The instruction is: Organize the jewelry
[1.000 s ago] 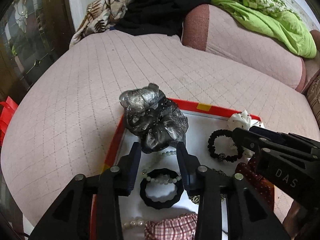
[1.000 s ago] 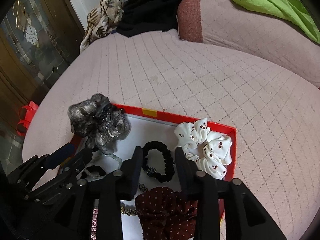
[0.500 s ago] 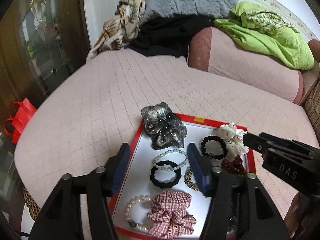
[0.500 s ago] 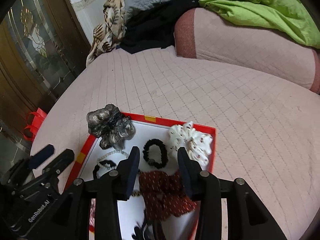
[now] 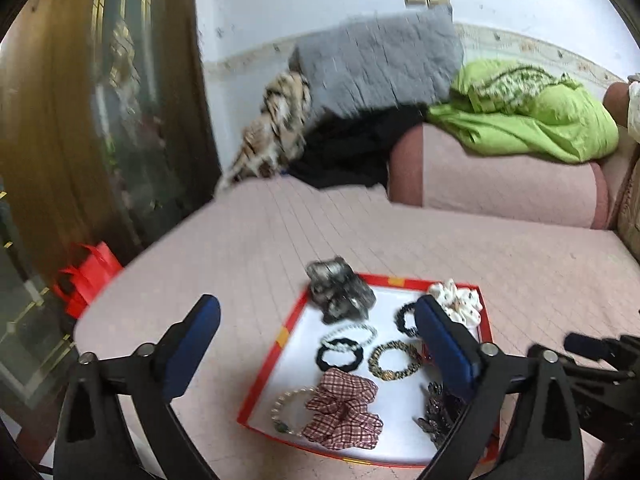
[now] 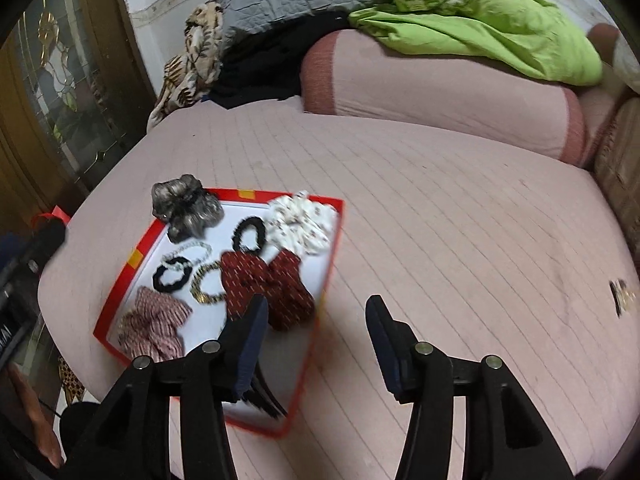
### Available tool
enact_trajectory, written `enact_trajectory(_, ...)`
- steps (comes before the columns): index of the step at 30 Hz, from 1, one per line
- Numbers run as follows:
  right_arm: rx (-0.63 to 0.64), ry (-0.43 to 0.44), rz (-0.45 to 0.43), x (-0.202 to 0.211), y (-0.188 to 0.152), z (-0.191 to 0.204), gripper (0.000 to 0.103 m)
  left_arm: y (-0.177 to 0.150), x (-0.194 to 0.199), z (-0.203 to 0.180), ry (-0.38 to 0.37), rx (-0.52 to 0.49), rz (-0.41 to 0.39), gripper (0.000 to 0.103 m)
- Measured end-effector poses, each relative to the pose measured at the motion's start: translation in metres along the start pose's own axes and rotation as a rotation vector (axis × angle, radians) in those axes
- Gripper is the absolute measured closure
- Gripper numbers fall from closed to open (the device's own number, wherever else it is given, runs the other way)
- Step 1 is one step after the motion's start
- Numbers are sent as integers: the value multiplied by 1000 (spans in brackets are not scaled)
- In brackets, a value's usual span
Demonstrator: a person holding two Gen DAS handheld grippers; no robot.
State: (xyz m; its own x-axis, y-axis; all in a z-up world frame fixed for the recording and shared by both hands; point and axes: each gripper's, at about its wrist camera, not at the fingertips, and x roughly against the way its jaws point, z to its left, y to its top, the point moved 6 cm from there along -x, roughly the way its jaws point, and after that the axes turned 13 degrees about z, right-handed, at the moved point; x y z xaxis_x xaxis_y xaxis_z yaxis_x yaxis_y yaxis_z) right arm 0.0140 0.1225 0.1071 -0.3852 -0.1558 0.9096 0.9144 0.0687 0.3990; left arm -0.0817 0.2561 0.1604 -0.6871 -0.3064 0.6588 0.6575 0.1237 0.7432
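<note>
**Stray piece lies off to the right; the right gripper is nearer**

The right gripper (image 6: 317, 306) is spread wide and holds nothing. It hangs over the bed (image 6: 440, 220), with its left finger above the near right part of the tray (image 6: 336, 240) and its right finger over bare quilt. The left gripper (image 5: 316, 308) is also spread and empty, and it looks down over the tray from the near side.

The tray sits to the left of the right gripper's line. On it lie a red scrunchie (image 6: 264, 284), a white scrunchie (image 6: 302, 224), a grey scrunchie (image 6: 186, 210), a plaid scrunchie (image 5: 344, 408) and several bracelets. Each lies in its own spot, though some touch or overlap.

To the right, well apart from the tray, one small dark and gold piece (image 6: 621, 298) lies alone on the quilt. It is at the edge of the right wrist view and too blurred to name. It does not show in the left wrist view.

That direction seems to decide the next move. If this piece belongs with the others, it lies well to the right of the right gripper and about level with its fingertips in that view. The tray sits between it and the left gripper, so the right hand is plainly the nearer one.

Its long side seems to run away from the camera, roughly in line with the fingers, but blur leaves this unsure. If so, the jaws could close across its short side after swinging right.
</note>
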Motion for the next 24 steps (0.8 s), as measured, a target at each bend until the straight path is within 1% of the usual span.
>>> enact_trajectory(2, -12, -12, -1, 6, -9, -7, 46, -1, 13, -3, 2, -13, -30, 5)
enact_trajectory(6, -25, -27, 1, 15, -24, -13, 45, -3, 29, -6, -2, -33, -44, 3)
enact_trajectory(12, -21, -56, -33, 35, -48, -15, 40, -12, 47, -4, -25, -9, -52, 3)
enact_trajectory(18, -31, -54, -51, 49, -64, -17, 39, -22, 69, -2, -42, 14, -80, 3)
enact_trajectory(21, -38, -55, -52, 52, -72, -19, 39, -27, 75, -4, -54, 17, -69, 3)
enact_trajectory(24, -42, -58, -52, 55, -80, -19, 38, -35, 78, -5, -64, 20, -41, 3)
